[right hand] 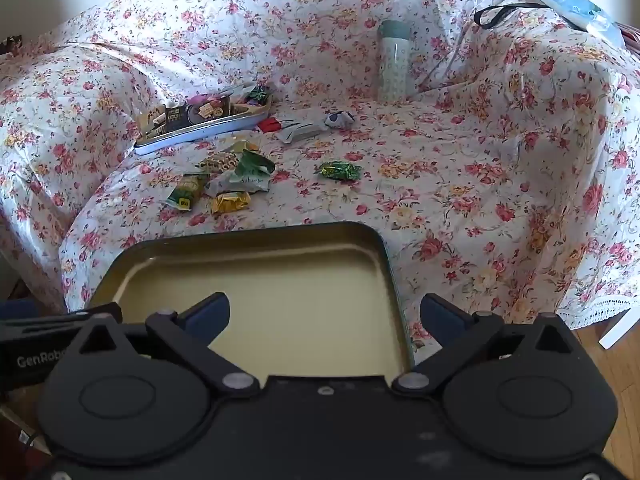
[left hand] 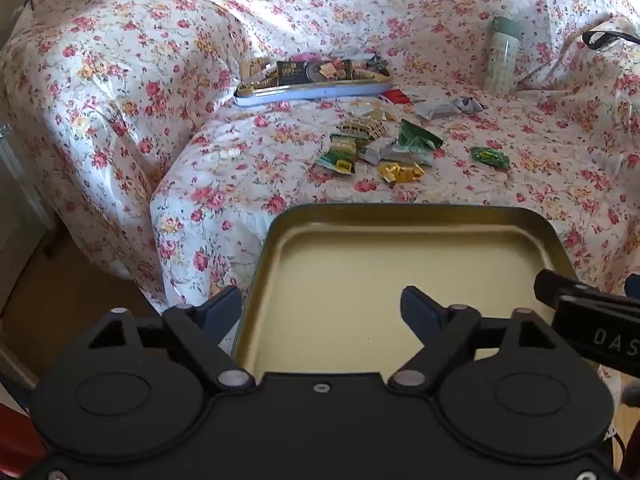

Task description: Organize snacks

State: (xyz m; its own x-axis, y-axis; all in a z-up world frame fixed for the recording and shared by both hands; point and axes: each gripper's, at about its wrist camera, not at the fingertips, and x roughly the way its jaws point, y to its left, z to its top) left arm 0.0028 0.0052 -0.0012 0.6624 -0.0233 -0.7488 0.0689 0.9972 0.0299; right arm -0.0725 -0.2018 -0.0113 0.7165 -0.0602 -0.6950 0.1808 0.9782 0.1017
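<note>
An empty gold-coloured tin (left hand: 400, 210) (right hand: 260, 232) lies right in front of both grippers at the front of a flower-print covered sofa. My left gripper (left hand: 322, 308) is open, its fingers standing either side of the tin's left wall without pressing it. My right gripper (right hand: 326, 314) is open too, straddling the tin's right wall. Farther back, loose snack packets (left hand: 380, 144) (right hand: 232, 176) lie in a heap, with a gold packet (left hand: 400, 172) (right hand: 230, 202) in front and a green packet (left hand: 490, 157) (right hand: 340, 170) apart to the right. A flat blue tin (left hand: 312, 90) (right hand: 200, 134) holds several snacks.
A pale green bottle (left hand: 502, 56) (right hand: 394, 64) stands upright against the sofa back. A silver packet (left hand: 440, 109) (right hand: 304, 130) and a red one (left hand: 394, 98) (right hand: 269, 124) lie beside the blue tin. A black strap and a blue pack (right hand: 576, 4) rest on the right armrest. Wooden floor (right hand: 600, 380) lies at the right.
</note>
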